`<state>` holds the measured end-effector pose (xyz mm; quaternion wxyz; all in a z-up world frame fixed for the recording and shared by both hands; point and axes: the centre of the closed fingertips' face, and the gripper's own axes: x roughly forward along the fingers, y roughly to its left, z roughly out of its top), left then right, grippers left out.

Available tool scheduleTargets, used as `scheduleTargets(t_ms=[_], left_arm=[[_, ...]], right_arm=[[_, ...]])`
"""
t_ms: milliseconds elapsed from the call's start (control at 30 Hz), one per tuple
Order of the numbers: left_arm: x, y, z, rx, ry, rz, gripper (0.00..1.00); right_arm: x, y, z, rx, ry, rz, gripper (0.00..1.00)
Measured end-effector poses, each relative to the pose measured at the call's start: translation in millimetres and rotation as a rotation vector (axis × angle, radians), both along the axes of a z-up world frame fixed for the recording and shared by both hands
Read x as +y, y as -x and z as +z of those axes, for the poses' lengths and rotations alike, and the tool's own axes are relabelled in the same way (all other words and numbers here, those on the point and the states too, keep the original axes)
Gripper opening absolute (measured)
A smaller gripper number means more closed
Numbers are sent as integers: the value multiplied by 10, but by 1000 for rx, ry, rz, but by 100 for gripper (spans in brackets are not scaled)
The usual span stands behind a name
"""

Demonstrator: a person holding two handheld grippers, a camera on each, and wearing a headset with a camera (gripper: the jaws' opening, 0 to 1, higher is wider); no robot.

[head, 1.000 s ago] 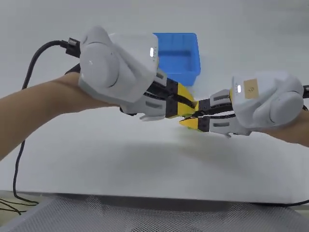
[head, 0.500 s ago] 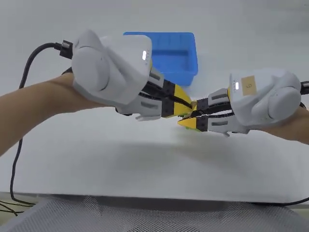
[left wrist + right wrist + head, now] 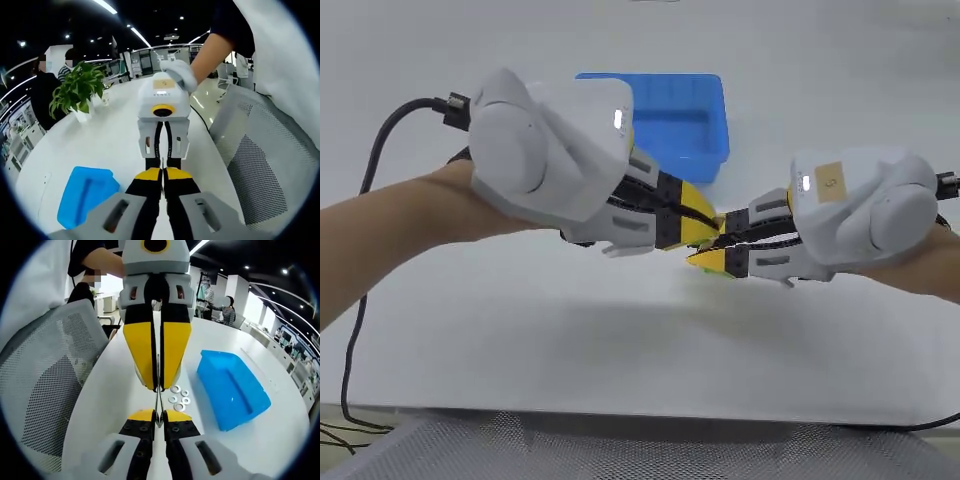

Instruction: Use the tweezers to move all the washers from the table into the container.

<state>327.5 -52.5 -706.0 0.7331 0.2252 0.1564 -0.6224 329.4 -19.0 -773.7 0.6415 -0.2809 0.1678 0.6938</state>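
Note:
My left gripper [image 3: 708,226] and right gripper [image 3: 704,259] meet tip to tip above the white table [image 3: 620,340]. A thin pair of metal tweezers [image 3: 158,402] runs between them. In the right gripper view the tweezers' far part lies between the yellow jaws of the left gripper [image 3: 157,360], and the near end sits in my right gripper [image 3: 159,417]. Both grippers look shut on the tweezers [image 3: 162,162]. Several small washers [image 3: 179,396] lie on the table just beyond the tips. The blue container [image 3: 232,390] stands beside them, also in the head view [image 3: 675,120].
A black cable [image 3: 375,170] trails from the left gripper over the table's left side. A mesh chair [image 3: 55,370] stands at the table's near edge. A potted plant [image 3: 77,92] and people are further off.
The picture has shifted a little. Both grippers stay tip to tip, and the left one has edged slightly left and up.

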Motion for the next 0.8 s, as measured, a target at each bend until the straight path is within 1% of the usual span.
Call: scheduleTargets(t_ms=[33,100,167,233,300,333,400,433,500,600,733,800], left_arm=[[7,5,-1,7,-1,7,5],[35,53,19,4,-8,6,4],[84,107,71,-5,4,7,4],[140,140,94,-4,16,18,4],[201,174,79,-3,14,25,4],[236,181,63,-10,4,29,4],[272,185,61,-9,2,32,4],[300,179,66,-24,-7,31,4],[343,180,96,-30,-12,31,4],[414,166,118,-36,-14,31,4],[473,128,94,-41,-28,37,4],[491,106,91,-44,-32,40,4]], right_arm=[[5,5,-1,-9,4,3,7],[27,33,17,-21,8,9,7],[68,78,68,-26,-9,8,7],[101,113,91,-36,-19,13,7],[138,135,80,-59,-12,26,7],[152,140,69,-67,-7,29,8],[196,140,63,-82,-8,33,8],[219,130,69,-95,-9,30,8],[261,105,99,-113,-23,24,9],[319,97,120,-122,-34,17,10],[377,36,99,-136,-33,9,10],[400,4,96,-131,-38,1,11]])
